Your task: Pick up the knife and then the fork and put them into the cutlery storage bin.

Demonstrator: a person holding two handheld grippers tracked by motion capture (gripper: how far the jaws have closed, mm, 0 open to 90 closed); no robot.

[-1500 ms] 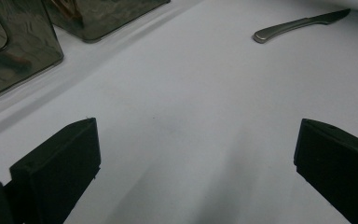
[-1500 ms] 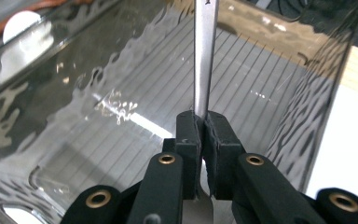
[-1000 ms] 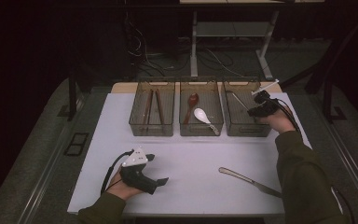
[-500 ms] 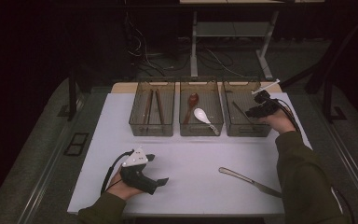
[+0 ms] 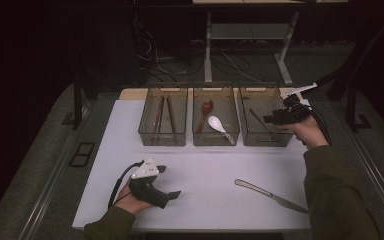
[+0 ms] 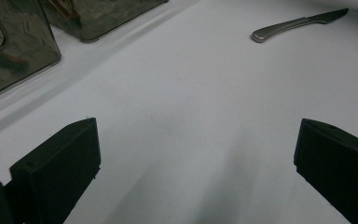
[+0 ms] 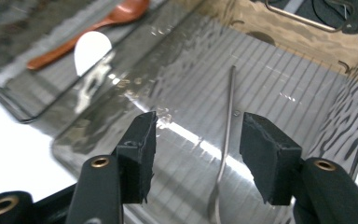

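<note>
The white desk [image 5: 210, 175] carried three clear bins; the right gripper [image 7: 196, 154] hovered over the rightmost bin [image 5: 265, 140], jaws apart and empty, above a thin metal utensil [image 7: 226, 140] lying flat inside. It looked light, stiff and slippery, best pinched mid-handle. The left gripper [image 5: 167, 182] rested, jaws apart.

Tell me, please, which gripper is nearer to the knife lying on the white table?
The left. The left gripper rests on the table near the front edge, level with the knife and to its left. The right gripper hangs over the rightmost bin at the back, farther off.
</note>
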